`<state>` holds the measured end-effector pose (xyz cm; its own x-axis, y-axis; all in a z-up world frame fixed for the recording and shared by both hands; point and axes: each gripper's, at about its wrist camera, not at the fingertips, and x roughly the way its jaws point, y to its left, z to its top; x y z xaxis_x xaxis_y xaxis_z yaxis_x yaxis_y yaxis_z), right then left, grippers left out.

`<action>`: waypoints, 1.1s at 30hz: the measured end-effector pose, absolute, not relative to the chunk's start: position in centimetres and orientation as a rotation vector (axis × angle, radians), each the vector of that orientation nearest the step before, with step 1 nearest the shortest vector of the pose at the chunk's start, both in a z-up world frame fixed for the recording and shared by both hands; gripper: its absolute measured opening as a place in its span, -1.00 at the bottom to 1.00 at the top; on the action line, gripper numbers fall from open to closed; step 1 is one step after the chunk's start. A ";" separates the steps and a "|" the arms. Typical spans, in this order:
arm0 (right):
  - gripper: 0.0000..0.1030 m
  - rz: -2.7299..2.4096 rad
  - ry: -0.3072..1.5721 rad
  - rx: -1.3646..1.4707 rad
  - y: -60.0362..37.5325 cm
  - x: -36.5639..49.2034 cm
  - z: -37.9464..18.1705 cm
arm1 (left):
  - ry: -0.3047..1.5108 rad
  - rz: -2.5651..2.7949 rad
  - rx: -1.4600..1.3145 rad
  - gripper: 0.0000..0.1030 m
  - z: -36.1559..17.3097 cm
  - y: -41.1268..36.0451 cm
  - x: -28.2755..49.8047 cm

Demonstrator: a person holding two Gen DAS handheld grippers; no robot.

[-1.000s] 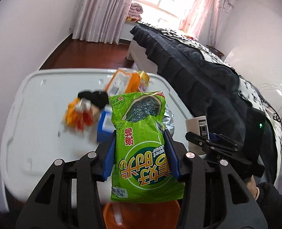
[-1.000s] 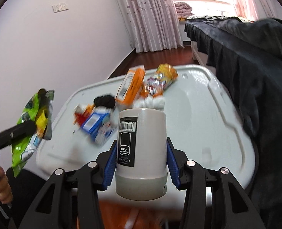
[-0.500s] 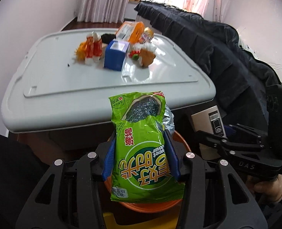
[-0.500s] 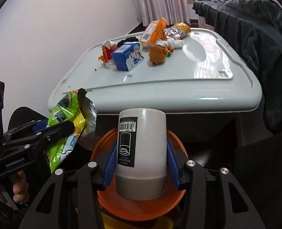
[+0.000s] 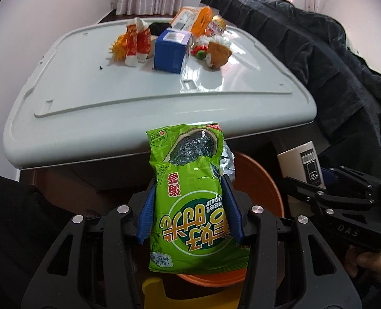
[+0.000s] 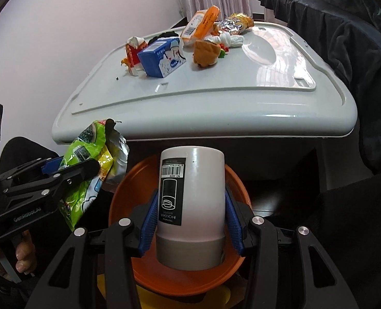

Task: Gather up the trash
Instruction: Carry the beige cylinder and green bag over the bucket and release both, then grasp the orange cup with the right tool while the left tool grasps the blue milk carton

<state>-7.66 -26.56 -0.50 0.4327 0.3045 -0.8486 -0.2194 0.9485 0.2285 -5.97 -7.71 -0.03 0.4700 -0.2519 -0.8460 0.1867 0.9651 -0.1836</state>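
Left wrist view: the left gripper (image 5: 190, 206) is clamping a crinkled green foil snack bag (image 5: 193, 193) between its blue pads, above the round orange plastic bin (image 5: 265, 177). Beyond the bin, the pale grey plastic lid serving as a tabletop (image 5: 139, 97) is carrying a blue milk carton (image 5: 172, 51), a red-and-white crumpled wrapper (image 5: 137, 41), an orange flat packet (image 5: 193, 19) and a brown soft toy (image 5: 217, 54). To the right of the bin, the right gripper (image 5: 316, 177) is appearing with its load.

Right wrist view: the right gripper is gripping a white cylindrical plastic container (image 6: 190, 206) with a barcode label, directly over the orange bin (image 6: 123, 198). The green bag (image 6: 87, 170) is hanging at the bin's left rim in the left gripper (image 6: 72, 172).
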 end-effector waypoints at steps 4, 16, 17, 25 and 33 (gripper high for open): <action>-0.09 0.323 1.084 0.092 -26.7 -7.6 -0.7 | 1.070 -0.269 -0.062 -0.11 -0.5 -7.8 -5.9; 0.31 0.301 1.064 0.139 -27.6 -7.4 0.2 | 1.088 -0.234 -0.081 0.51 -0.5 -7.1 -5.6; 0.31 0.305 1.063 0.150 -27.7 -7.2 0.3 | 1.089 -0.232 -0.086 0.51 -0.4 -7.0 -5.5; 0.47 0.302 0.975 0.099 -27.0 1.1 3.2 | 1.006 -0.170 -0.098 0.55 1.2 -5.5 -3.0; 0.41 0.253 1.007 0.183 -25.3 13.7 0.9 | 0.977 -0.135 -0.082 0.59 0.2 -4.9 -2.2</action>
<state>13.74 -25.29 0.90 0.5090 0.2928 -0.8095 -0.1250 0.9555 0.2671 -2.24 -4.87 0.22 0.5517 -0.1508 -0.8203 0.0772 0.9885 -0.1299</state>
